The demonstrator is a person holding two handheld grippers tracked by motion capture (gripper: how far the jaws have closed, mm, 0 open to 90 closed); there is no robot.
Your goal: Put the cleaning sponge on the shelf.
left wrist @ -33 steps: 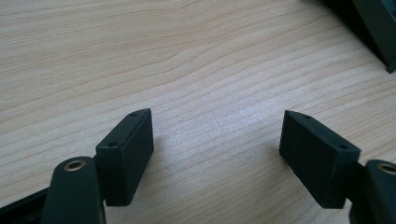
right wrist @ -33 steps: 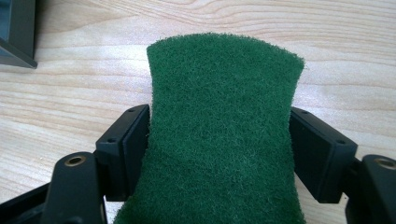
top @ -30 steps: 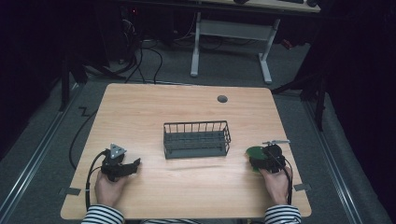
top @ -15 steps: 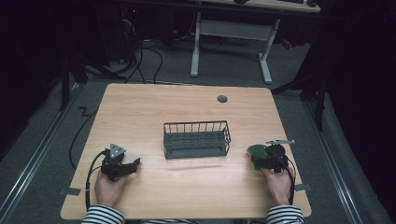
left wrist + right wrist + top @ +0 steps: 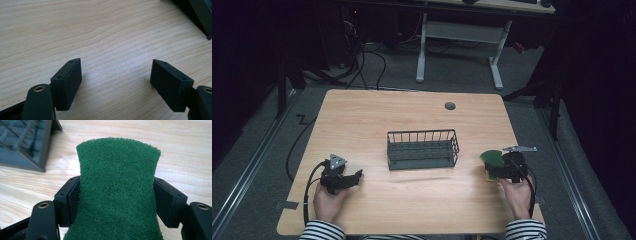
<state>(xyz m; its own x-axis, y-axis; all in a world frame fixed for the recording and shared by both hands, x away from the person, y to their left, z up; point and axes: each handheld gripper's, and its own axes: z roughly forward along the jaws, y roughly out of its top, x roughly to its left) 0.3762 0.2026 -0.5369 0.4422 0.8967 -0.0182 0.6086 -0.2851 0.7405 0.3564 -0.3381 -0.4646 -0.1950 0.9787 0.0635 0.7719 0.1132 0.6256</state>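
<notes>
Right tongs (image 5: 117, 195) clamped on the green scouring sponge (image 5: 117, 195), left tongs (image 5: 116, 82) open and empty: keep the squeeze firm while lifting toward the wire basket (image 5: 423, 149) on the counter (image 5: 377, 115).

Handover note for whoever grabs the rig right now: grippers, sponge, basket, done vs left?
Right gripper: shut on the green sponge, pads pinching its sides, just off the table at the right, right of the wire basket.
Left gripper: open, nothing between the jaws, low over bare tabletop at front left.
Basket: at table centre, looks empty.
Done: sponge gripped.
Left, likely: carry the sponge over the basket rim and release it inside.
</notes>
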